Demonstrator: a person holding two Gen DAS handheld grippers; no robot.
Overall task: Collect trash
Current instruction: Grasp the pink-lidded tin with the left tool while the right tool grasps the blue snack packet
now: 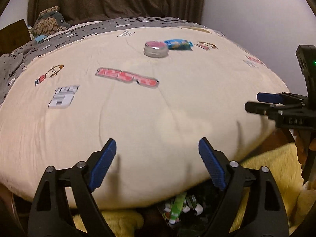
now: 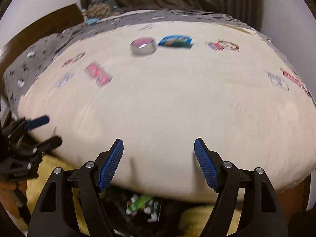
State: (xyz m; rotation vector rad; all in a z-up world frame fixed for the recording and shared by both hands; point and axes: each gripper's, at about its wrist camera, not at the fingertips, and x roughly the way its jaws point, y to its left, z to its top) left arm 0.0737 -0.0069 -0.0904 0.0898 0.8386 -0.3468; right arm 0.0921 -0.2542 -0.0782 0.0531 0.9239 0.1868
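Both your left tongs (image 1: pixel 157 148) and right tongs (image 2: pixel 159 148) gape wide and empty, since the round pink-lidded clear tub (image 1: pixel 156 49) and blue crinkled snack wrapper (image 1: pixel 178 44) lie far across the cream printed bed cover (image 1: pixel 138 114).

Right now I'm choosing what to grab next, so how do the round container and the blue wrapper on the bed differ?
The round container is a squat, rigid-looking cylinder with a pink top and clear or silvery sides; the blue wrapper is a flat, crinkled packet printed in blue. The container stands up off the cream blanket; the wrapper lies low. The container is left of the wrapper. Both sit at the far end of the blanket, close together.
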